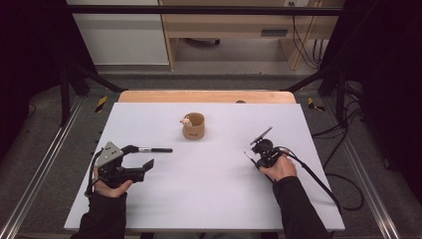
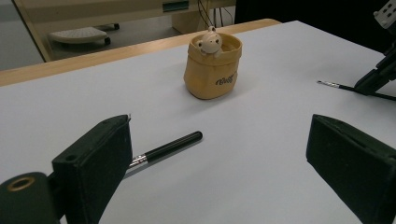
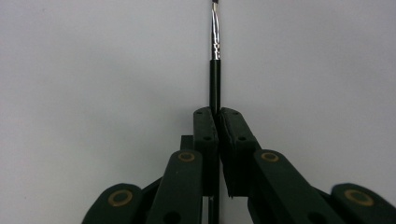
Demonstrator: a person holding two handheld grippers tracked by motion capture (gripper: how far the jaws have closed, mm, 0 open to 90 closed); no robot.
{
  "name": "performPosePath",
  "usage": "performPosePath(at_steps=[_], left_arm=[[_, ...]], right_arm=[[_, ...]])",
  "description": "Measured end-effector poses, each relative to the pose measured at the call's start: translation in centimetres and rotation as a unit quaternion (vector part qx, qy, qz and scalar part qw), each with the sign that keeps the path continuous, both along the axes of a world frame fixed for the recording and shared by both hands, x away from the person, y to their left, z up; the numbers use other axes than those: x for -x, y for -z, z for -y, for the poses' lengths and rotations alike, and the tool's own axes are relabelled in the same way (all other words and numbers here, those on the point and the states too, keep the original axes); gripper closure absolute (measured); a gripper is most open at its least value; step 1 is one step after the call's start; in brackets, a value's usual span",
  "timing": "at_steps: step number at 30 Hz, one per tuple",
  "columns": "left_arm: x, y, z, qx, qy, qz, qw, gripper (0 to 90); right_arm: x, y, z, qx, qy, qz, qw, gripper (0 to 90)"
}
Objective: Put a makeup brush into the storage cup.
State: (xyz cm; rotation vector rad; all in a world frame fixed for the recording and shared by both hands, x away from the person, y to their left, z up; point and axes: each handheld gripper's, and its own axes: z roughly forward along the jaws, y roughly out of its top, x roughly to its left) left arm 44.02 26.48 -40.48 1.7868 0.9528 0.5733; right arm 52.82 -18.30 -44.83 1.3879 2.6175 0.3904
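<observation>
A tan bag-shaped pot with a small pale animal figure at its rim stands mid-table. A black brush with a silver ferrule lies flat on the white table, just beyond my left gripper. That gripper is open wide, nothing between its jaws. My right gripper is shut on a second thin black brush, low over the table at the right. The brush's silver ferrule and tip stick out past the pads.
The white tabletop has a wooden strip along its far edge. Black frame bars and cables lie to the right of the table. A light wooden desk stands beyond on the floor.
</observation>
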Motion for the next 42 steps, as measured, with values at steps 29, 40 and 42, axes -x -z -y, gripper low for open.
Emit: performPosePath(at_steps=[29,40,42], left_arm=[[0.1,-0.1,0.4,0.001,0.001,-0.001,1.0,6.3],[0.2,-0.2,0.9,0.001,0.005,-0.001,1.0,6.3],[0.3,-0.2,0.9,0.001,0.005,0.0,1.0,6.3]], right_arm=[[4.0,-3.6,1.0,-0.156,-0.017,0.118,0.9806,85.9],[5.4,-3.3,0.4,-0.208,-0.045,0.158,0.9641,85.9],[5.6,-3.3,0.3,-0.215,-0.048,0.163,0.9618,85.9]])
